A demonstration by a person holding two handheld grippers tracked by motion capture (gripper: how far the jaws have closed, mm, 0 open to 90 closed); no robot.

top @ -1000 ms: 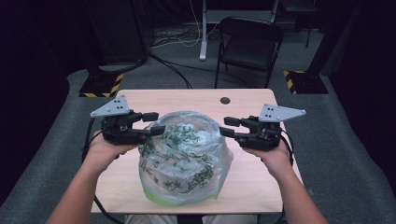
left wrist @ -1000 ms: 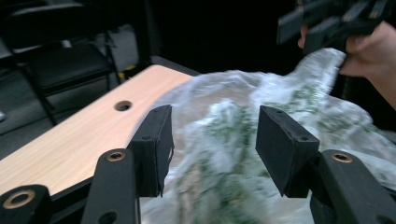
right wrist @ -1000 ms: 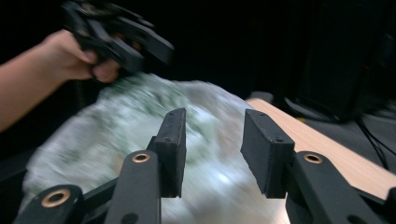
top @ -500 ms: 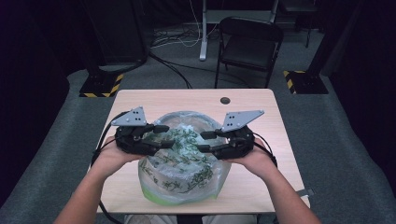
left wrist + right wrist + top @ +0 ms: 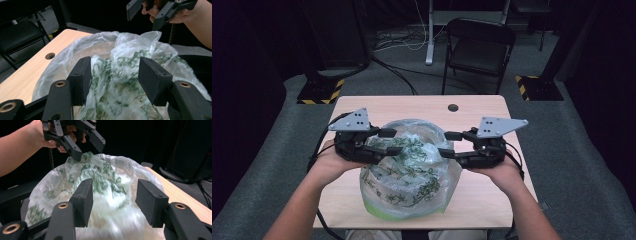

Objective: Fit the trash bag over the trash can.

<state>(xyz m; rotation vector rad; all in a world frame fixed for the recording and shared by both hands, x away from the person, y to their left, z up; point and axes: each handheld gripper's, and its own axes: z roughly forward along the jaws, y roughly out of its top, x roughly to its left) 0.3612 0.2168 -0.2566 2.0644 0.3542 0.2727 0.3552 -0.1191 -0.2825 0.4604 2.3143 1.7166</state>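
Here, a clear plastic bag (image 5: pixel 409 170) printed with green sprigs sat bulging at the centre of the wooden table (image 5: pixel 492 107), toward its 6 o'clock edge. The left gripper (image 5: pixel 391 141) hovered at the bag's 10 o'clock, jaws parted and gripping nothing. The right gripper (image 5: pixel 450 144), at 2 o'clock just off the bag's rim, had just been opening, nothing between its jaws.

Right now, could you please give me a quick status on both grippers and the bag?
Left gripper open over plastic bag, fingers clear of the film. Right gripper open at bag's far side, just been opening. Bag sits on table; nothing in the way.
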